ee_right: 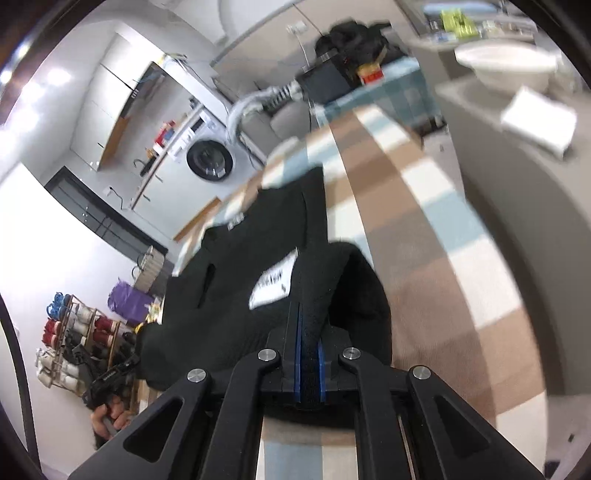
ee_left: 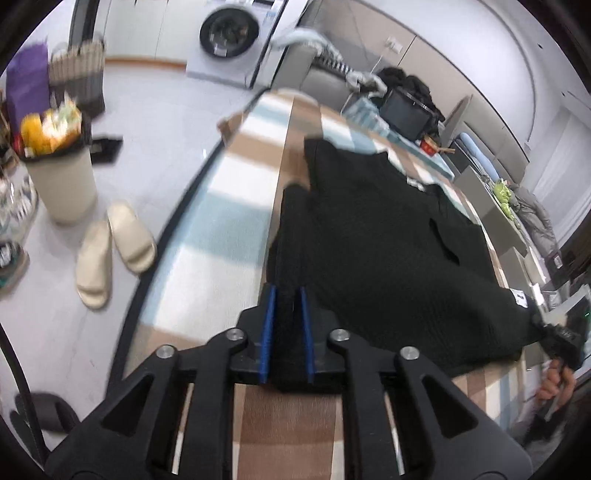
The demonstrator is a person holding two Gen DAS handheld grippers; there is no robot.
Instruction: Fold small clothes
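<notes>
**Both grippers clamped on the black knit garment**

Black ribbed knit garment point(ee_left: 388, 236) lies spread on the checked brown, white and pale-blue tablecloth point(ee_left: 229, 206), near edge lifted off the cloth at both ends. A white label point(ee_right: 274, 282) shows on the fabric close to the right gripper; a smaller white tag point(ee_left: 520, 296) sits at the far right corner in the left wrist view.

Left gripper point(ee_left: 287, 295): blue-padded fingers point(ee_left: 268, 332) narrowed to a small gap, gap filled with a fold of black knit. Gripping the garment's near-left edge.

Right gripper point(ee_right: 307, 325): blue pads point(ee_right: 297, 354) almost together, a thin bunched ridge of the same fabric pinched between them. Fabric humps up just ahead of the fingertips.

Each wrist view catches the other gripper at the frame edge with the person's hand on it, the garment stretched between the two.

Surroundings: white front-loading washing machine point(ee_left: 231, 33) against the far wall, cream bin point(ee_left: 62, 184) stuffed with wrappers, pair of cream slippers point(ee_left: 114, 251) on the pale floor, shoe rack point(ee_right: 74, 343) low left in the right wrist view. Both frames are motion-blurred.
</notes>
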